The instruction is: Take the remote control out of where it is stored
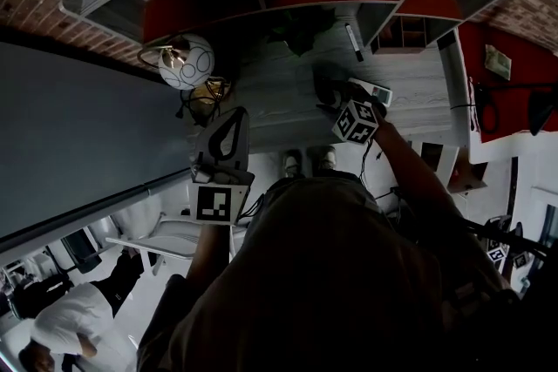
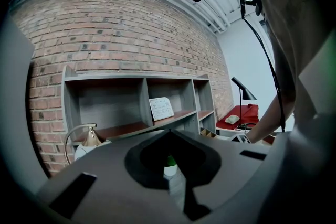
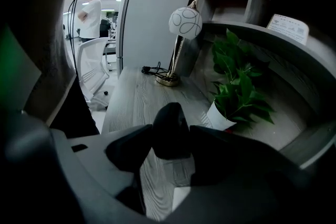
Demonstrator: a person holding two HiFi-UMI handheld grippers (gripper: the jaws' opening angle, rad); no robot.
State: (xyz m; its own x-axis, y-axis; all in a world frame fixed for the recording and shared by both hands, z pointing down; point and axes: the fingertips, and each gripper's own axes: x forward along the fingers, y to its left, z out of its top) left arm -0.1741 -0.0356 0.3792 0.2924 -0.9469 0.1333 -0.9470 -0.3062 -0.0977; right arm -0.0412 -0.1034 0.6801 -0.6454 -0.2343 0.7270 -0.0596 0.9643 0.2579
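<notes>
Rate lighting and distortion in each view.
Head view: underexposed, the person's dark torso fills the lower half. Left gripper view: best lit, red brick wall sharp, fisheye bows the grey open shelf. Right gripper view: right gripper and the dark rounded object between its jaws merge into black, contact unreadable; white globe lamp bright.
</notes>
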